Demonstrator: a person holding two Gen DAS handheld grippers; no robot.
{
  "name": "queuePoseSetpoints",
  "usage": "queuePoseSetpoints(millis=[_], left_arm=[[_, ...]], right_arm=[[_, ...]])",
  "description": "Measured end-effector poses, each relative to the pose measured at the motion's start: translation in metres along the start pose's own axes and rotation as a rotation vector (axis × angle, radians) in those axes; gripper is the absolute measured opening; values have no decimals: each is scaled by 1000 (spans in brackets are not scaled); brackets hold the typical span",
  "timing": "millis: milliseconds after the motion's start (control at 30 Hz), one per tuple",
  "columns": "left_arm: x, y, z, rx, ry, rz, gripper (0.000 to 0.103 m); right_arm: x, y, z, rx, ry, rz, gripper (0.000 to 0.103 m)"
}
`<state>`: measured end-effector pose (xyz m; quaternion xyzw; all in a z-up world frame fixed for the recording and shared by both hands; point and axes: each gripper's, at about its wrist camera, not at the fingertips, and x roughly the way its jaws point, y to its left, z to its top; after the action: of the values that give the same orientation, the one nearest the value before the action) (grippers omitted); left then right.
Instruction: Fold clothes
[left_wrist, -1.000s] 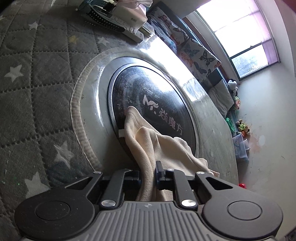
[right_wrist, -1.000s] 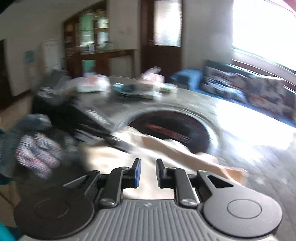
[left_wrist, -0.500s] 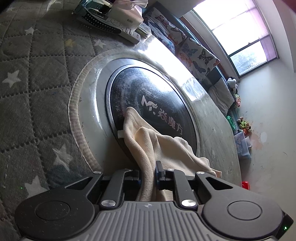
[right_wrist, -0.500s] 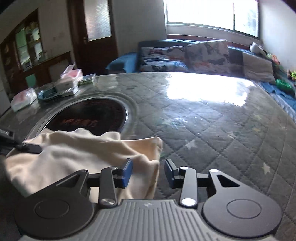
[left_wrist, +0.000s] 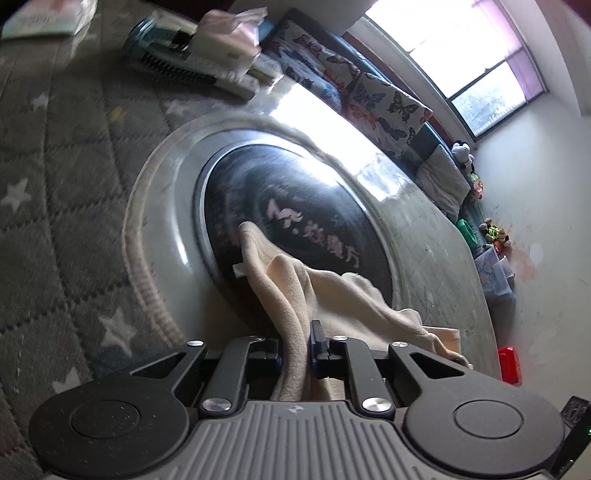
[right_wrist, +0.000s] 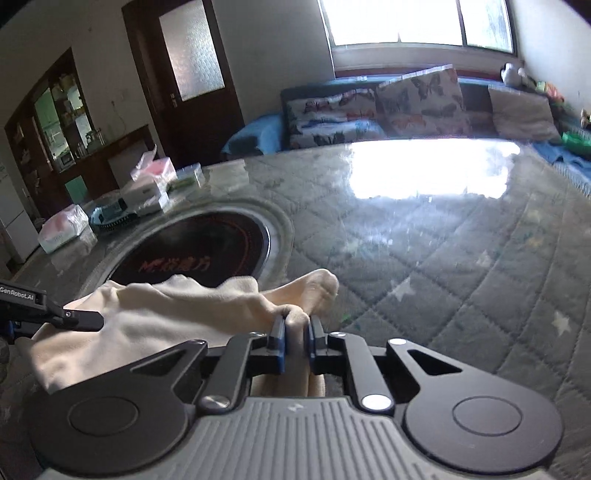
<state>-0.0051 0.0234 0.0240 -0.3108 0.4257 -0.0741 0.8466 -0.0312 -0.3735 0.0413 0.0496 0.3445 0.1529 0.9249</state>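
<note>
Moved: a second back the right gripper (right_wrist: 295, 334) hung bare over the cloth; now its fingers are closing, a bunched corner between them.
Tabletop (right_wrist: 424, 258): quilted grey star cover, dark round hotplate (left_wrist: 295, 221) set in it.
Cream garment (right_wrist: 147, 317): draped over the hotplate's near rim, long axis running nine to three between both grippers.
Left gripper (left_wrist: 297, 349): fingers clamped on the other end, at nine o'clock from the right.
Next, I'd judge: lift both ends together.
</note>
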Motion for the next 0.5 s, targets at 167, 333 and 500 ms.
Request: queuePoseSetpoints(millis=[167,333,500], left_arm=[[1,-26,7,79,-10,-7,13],[11,-57,9,146,-5,-13,13],[28,-90,11,205,0,-31,13]], right_arm=[[-18,2,10,-28,-55,-22,9],[-32,-5,22,-47,-98,-66,9],[-45,-24,36,-44,-136,-127,9]])
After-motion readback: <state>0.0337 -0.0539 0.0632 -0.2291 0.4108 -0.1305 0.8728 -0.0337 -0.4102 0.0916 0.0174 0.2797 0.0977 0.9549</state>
